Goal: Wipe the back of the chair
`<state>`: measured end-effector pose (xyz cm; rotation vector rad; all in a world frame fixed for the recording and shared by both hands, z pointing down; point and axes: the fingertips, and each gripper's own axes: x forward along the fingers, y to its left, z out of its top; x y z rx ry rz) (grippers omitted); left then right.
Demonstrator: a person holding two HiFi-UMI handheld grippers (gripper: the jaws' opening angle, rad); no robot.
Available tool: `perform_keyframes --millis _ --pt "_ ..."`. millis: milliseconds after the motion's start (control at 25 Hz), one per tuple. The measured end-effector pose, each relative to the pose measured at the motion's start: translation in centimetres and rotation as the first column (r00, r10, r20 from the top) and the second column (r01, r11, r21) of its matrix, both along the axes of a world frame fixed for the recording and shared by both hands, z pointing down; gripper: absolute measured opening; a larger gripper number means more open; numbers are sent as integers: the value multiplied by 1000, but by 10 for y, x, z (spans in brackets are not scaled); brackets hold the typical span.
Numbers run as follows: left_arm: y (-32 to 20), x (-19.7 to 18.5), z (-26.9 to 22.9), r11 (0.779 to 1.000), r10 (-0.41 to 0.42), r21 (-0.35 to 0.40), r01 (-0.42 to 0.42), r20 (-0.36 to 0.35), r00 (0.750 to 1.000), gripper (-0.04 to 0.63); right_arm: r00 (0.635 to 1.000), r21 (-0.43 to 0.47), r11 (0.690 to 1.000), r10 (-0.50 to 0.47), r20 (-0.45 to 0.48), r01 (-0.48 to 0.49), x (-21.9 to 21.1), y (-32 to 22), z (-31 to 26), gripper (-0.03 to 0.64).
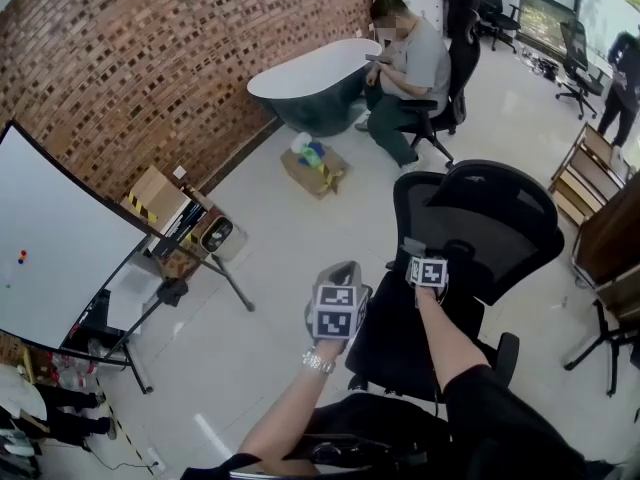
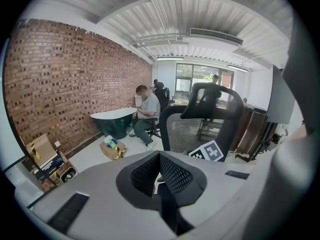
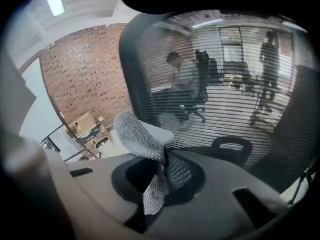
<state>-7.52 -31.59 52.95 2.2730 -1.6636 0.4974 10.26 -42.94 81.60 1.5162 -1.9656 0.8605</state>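
Right gripper view: my right hand-held gripper (image 3: pixel 162 160) was clenched on a grey textured cloth (image 3: pixel 141 134). One fold stood above the jaws and a tail hung below. The mesh chair back (image 3: pixel 225 84) filled the field just ahead; whether cloth touched mesh could not be told.

To wipe well, I judged that the raised fold should be laid flat on the mesh. Pressure should be light, since mesh gives. Overlapping strokes should run downward from below the headrest (image 1: pixel 500 183). The chair would probably swivel or roll under a push, so bracing its frame with the free gripper seemed wise.

Head view: my right forearm (image 1: pixel 452 340) reached forward, placing that gripper at the near left edge of the chair back, below the headrest. My left hand-held gripper (image 1: pixel 341 273) was held lower and to the left, near the chair but apart from it. Its jaws were closed on nothing and pointed toward the chair.
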Motion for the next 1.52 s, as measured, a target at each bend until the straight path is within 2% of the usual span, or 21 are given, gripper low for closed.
perform_keyframes --millis 120,360,480,600,640,680,800,880,960,1120,1200,1280,1360,1520 --pt "2 -9 7 1000 -22 -15 22 4 1000 3 995 -30 995 90 -44 -91 59 4 15 28" --pt "-9 0 17 1000 8 -31 -8 -6 1000 3 960 40 971 240 -148 -236 187 28 7 28" --pt "-15 21 17 999 45 -23 -45 -27 999 4 912 31 934 354 -209 -355 259 57 6 28" --pt "-19 44 18 996 89 -13 -90 -40 995 3 835 40 875 473 -281 -482 331 95 -6 28" --pt "-19 50 18 994 104 -10 -105 -45 994 3 815 43 857 503 -287 -513 347 108 -11 28" --pt "-19 56 19 993 118 -9 -118 -47 992 3 814 40 848 519 -263 -528 353 118 -14 28" --pt "-19 73 22 988 155 -11 -155 -58 986 4 848 21 857 512 -139 -514 343 132 -18 28" --pt "-18 87 20 984 180 -6 -180 -72 981 3 849 0 856 512 -132 -516 338 147 -23 28" --pt "-14 99 19 980 198 -2 -199 -77 977 3 863 6 869 492 -113 -495 320 151 -39 28" --pt "-5 128 6 972 235 24 -234 -84 968 3 916 57 914 402 4 -401 259 143 -100 26" --pt "3 141 2 968 249 33 -248 -72 966 3 934 78 933 344 99 -352 219 145 -135 28" --pt "10 148 1 965 259 40 -258 -55 964 3 948 108 949 278 154 -296 175 150 -167 28" --pt "10 150 -3 964 259 66 -256 -36 965 4 967 164 959 211 140 -233 132 147 -201 28" --pt "8 146 -18 967 232 114 -228 -30 972 3 995 251 963 93 26 -97 58 136 -254 28"
